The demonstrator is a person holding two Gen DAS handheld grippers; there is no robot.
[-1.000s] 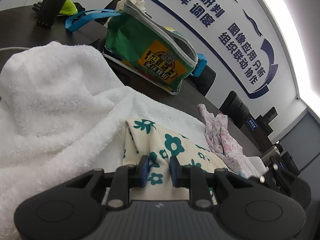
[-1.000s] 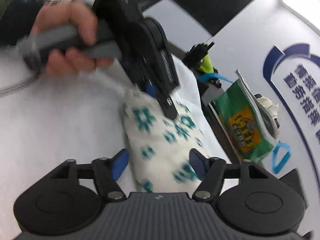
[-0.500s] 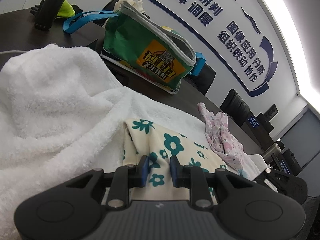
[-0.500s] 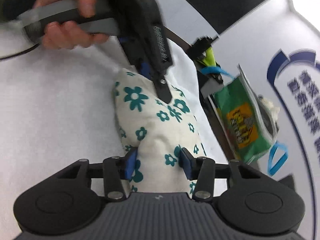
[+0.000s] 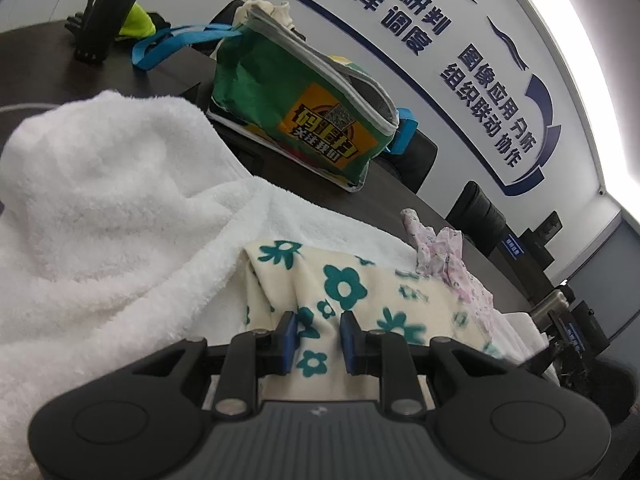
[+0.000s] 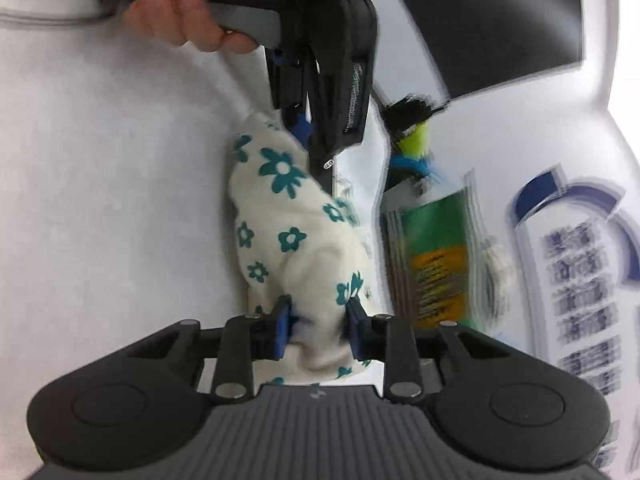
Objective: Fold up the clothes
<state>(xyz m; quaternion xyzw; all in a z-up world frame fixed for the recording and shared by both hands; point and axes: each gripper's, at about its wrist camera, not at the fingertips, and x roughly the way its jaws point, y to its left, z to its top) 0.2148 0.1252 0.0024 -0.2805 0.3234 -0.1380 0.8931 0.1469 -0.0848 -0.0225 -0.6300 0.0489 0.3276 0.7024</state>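
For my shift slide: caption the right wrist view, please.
Right claw closing on the floral cloth while the left claw grips its far end.

1. I count two grippers: my left gripper and my right gripper.
2. One cream garment with teal flowers.
3. One white fleecy blanket under it.
4. One pink floral garment further along.
5. One green bag with blue straps.
6. One dark table.
7. Two black office chairs by the wall.
8. One hand on the other handle.
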